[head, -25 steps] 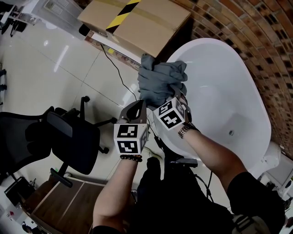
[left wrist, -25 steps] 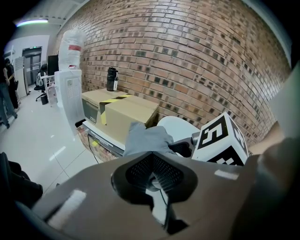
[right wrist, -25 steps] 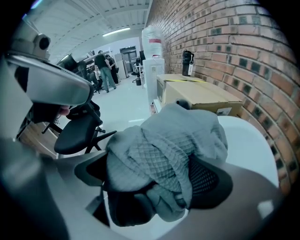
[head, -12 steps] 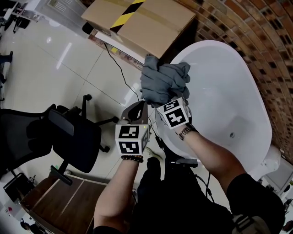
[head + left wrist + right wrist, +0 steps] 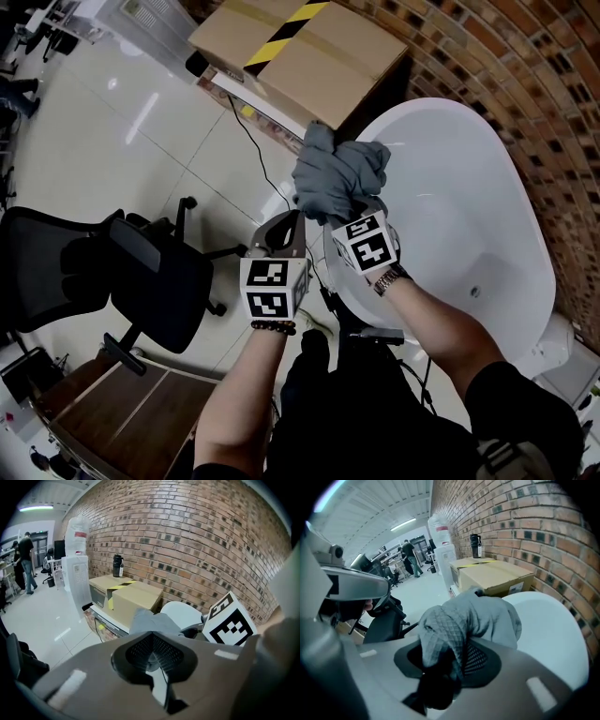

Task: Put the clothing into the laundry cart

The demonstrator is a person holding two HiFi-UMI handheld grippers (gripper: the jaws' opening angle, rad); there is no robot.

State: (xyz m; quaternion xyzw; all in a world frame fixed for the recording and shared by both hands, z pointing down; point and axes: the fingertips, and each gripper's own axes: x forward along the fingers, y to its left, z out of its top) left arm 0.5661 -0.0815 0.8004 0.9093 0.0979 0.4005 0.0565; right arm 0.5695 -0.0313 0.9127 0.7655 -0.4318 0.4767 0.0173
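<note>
A grey quilted garment is bunched up over the near rim of the white bathtub. My right gripper is under it; its jaws have just been closing and now pinch a fold of the garment, which spills over the jaws toward the tub. My left gripper is beside it on the left, just short of the cloth's lower edge, jaws together with nothing between them. In the left gripper view the garment lies beyond the jaws, and the right gripper's marker cube is at the right.
A large cardboard box with yellow-black tape stands beyond the tub's end. A black office chair is at the left on the glossy tiled floor, with a cable running across it. A brick wall runs behind the tub. No laundry cart shows.
Both grippers have risen a little beside the tub rim. The right gripper's jaws have closed on the garment, and the bundle has lifted with them.
</note>
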